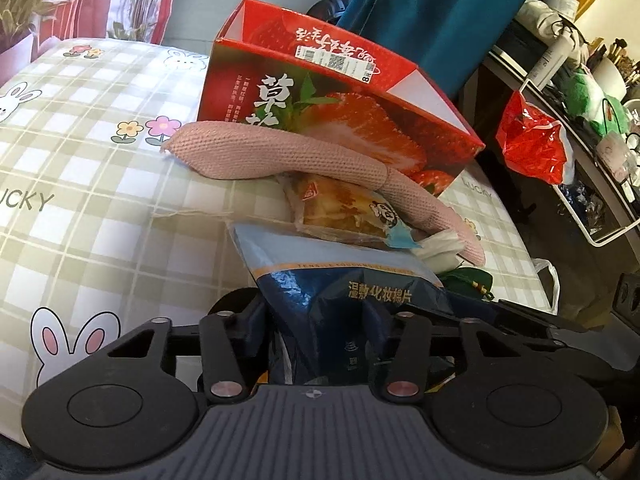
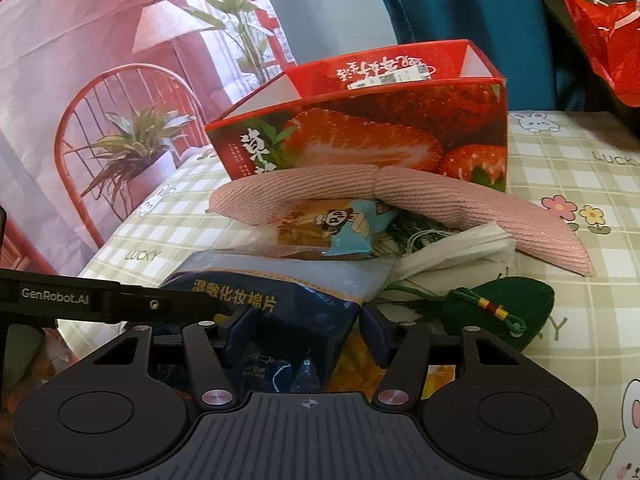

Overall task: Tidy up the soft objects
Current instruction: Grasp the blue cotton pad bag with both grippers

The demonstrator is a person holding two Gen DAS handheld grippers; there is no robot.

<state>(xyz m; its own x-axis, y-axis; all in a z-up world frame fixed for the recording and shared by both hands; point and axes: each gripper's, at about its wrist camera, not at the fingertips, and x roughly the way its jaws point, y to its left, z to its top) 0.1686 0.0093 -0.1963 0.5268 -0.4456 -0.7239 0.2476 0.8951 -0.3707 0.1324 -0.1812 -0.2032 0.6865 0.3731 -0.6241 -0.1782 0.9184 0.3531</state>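
Left wrist view first: your left gripper point(image 1: 320, 320) tilts down toward the bed point(image 1: 100, 160) with its checked bunny sheet, and its jaws sit on either side of the blue cotton-pad pouch point(image 1: 344, 280), the plastic crumpled between them — clamped on the pouch, by the look of the pinched film. Beyond the pouch, from left to right, you see the pink knitted sleeve point(image 1: 256, 156) draped over a wrapped snack point(image 1: 344, 204), then white tissue point(image 1: 436, 244) and a dark green drawstring bag point(image 1: 468, 280) just beside the pouch's right edge. Behind them all stands the red strawberry box point(image 1: 340, 112), open at the top, touching the pink sleeve. Off the bed on the right a red plastic bag point(image 1: 532, 144) hangs from a white rack.

Right wrist view: at far left the other gripper's black finger reaches in level and ends against the pouch point(image 2: 280, 296). Your right gripper point(image 2: 308, 332) also points down at the same pouch; its left jaw presses the pouch's dark lower part, while the right jaw sits near its crumpled edge — I cannot tell whether that side bears on it. Farther right lie the snack point(image 2: 336, 220), the tissue point(image 2: 452, 248), the sleeve point(image 2: 440, 196) and the green bag point(image 2: 500, 308), with the box point(image 2: 360, 132) behind.
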